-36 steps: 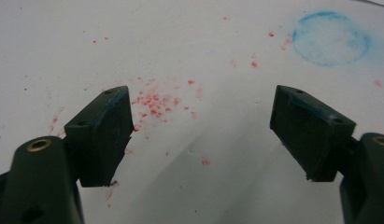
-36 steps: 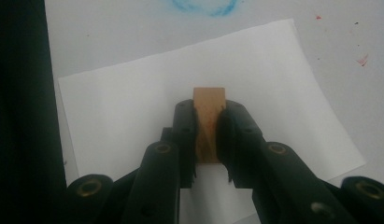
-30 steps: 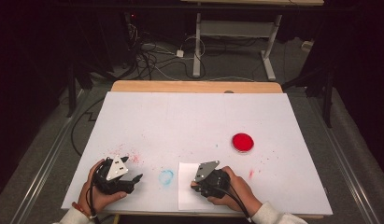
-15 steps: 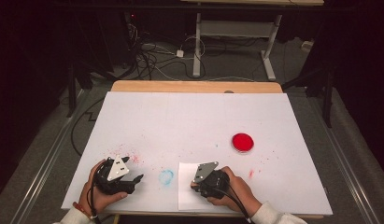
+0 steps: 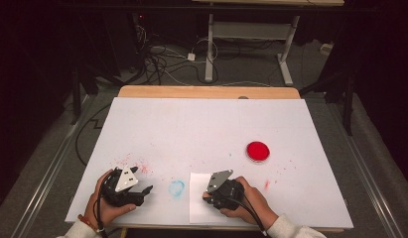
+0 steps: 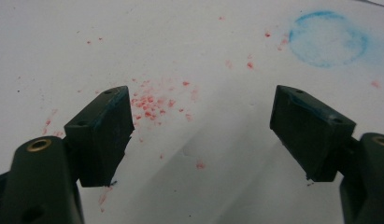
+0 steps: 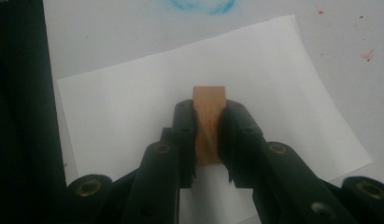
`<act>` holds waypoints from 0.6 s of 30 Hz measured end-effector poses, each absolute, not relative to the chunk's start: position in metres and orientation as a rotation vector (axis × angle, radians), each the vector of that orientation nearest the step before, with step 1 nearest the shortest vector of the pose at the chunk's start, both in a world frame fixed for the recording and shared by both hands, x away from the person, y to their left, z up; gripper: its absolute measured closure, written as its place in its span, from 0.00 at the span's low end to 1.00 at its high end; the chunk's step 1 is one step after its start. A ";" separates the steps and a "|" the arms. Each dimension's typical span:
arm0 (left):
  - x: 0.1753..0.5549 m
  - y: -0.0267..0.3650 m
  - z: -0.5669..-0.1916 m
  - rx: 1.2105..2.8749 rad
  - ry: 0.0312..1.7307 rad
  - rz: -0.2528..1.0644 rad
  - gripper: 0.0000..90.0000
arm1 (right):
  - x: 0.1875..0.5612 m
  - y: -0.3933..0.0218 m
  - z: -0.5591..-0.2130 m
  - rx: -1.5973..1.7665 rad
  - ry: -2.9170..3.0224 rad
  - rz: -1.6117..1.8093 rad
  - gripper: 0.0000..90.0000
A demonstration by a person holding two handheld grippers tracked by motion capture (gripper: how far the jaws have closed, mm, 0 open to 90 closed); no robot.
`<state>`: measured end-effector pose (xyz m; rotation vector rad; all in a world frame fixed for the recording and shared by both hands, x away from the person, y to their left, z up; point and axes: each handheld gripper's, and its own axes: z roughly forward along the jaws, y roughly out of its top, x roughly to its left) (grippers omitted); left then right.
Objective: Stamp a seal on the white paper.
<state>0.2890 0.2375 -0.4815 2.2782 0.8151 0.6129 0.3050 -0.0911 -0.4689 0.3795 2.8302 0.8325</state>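
My right gripper [image 7: 208,126] is shut on a small wooden block [image 7: 209,100], held over a white sheet of paper [image 7: 133,93]. In the high view that gripper [image 5: 207,196] sits at the right side of the paper [image 5: 197,208], near the table's front edge. My left gripper [image 6: 199,135] is open with nothing between its jaws, above red specks on the white table cover. From above it [image 5: 142,193] rests at the front left, pointing right toward a blue ring stain [image 5: 176,188].
A red round disc [image 5: 258,151] lies right of centre on the white table cover [image 5: 201,129]. The blue ring stain [image 6: 327,38] is ahead and right of the left jaws. A wooden table edge [image 5: 206,92] runs along the back; cables lie on the floor beyond.
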 end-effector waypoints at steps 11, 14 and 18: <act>0.289 0.240 -0.481 2.273 0.816 0.612 0.23 | 0.305 -0.101 -0.444 0.391 2.776 0.943 0.84; 0.289 0.240 -0.481 2.271 0.817 0.614 0.23 | 0.303 -0.104 -0.438 0.386 2.753 0.957 0.84; 0.289 0.239 -0.481 2.275 0.813 0.614 0.23 | 0.302 -0.106 -0.434 0.375 2.742 0.968 0.84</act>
